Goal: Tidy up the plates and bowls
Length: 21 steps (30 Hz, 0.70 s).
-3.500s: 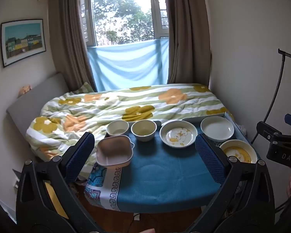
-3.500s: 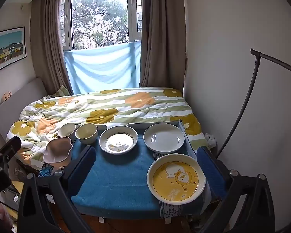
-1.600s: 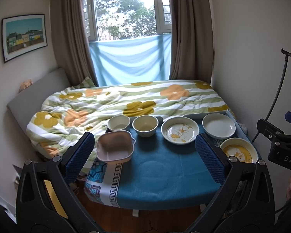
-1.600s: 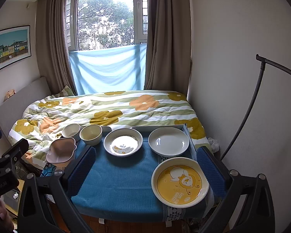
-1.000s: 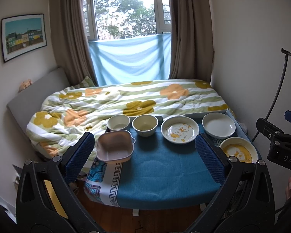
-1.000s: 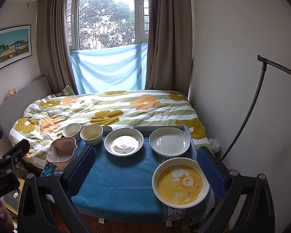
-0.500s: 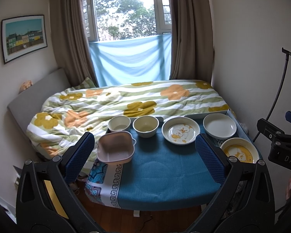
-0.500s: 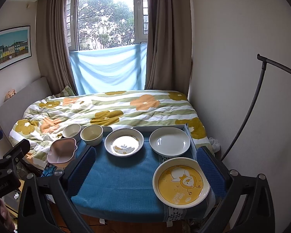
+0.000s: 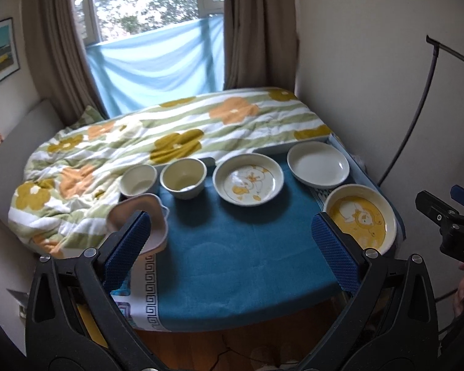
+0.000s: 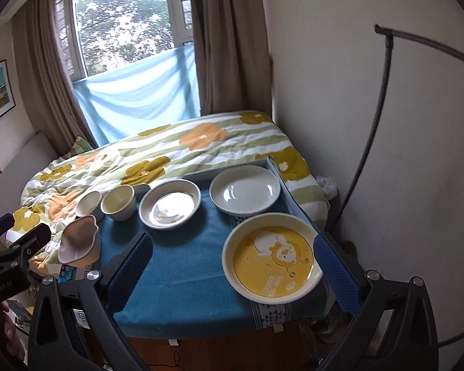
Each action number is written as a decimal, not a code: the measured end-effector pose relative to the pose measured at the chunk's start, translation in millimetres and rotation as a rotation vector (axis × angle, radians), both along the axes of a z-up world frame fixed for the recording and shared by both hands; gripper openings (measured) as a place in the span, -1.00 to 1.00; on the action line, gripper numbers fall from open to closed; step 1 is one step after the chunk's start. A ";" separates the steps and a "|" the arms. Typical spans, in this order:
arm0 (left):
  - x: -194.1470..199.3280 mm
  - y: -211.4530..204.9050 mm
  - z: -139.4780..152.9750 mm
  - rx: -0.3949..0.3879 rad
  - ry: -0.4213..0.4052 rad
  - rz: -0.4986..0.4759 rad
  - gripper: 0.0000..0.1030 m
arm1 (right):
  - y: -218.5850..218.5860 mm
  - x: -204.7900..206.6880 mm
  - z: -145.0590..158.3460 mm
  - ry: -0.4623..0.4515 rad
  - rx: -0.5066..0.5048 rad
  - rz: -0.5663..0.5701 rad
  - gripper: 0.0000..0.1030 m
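Observation:
On the blue-clothed table (image 9: 232, 259) stand a pink flower-shaped bowl (image 9: 130, 216) at the left edge, a small white bowl (image 9: 138, 181), a cream bowl (image 9: 183, 177), a patterned plate (image 9: 248, 182), a plain white plate (image 9: 318, 166) and a yellow lion plate (image 9: 360, 216). My left gripper (image 9: 229, 247) hovers open above the table's near middle, its left finger in front of the pink bowl. My right gripper (image 10: 232, 266) is open too, straddling the yellow lion plate (image 10: 272, 264) and bare cloth. The white plate (image 10: 245, 189), patterned plate (image 10: 169, 203), cream bowl (image 10: 119, 201) and pink bowl (image 10: 79, 242) show beyond.
A bed with a flowered quilt (image 9: 157, 142) borders the table's far and left sides. A wall and a curved black lamp stand (image 10: 374, 130) are at the right. Curtains and a window lie behind. The table's near edge drops to a wooden floor (image 9: 232, 349).
Both grippers have moved forward and tilted down toward the table; the dishes look larger and nearer. Nothing on the table has shifted, and both stay open.

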<state>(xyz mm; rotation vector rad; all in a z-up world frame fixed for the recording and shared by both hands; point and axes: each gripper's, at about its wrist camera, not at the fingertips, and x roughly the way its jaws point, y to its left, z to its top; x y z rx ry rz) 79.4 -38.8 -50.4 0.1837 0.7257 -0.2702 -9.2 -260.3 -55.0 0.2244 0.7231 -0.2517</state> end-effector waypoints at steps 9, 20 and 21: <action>67.2 -90.0 -100.8 -0.016 0.285 -0.249 0.99 | -82.7 -8.2 -78.8 0.133 0.124 -0.143 1.00; 119.2 -170.2 -211.0 -0.008 0.533 -0.360 0.69 | -161.5 11.9 -174.3 0.151 0.468 -0.123 0.66; 120.8 -172.2 -216.4 -0.011 0.551 -0.361 0.57 | -164.0 14.6 -179.8 0.159 0.483 -0.112 0.51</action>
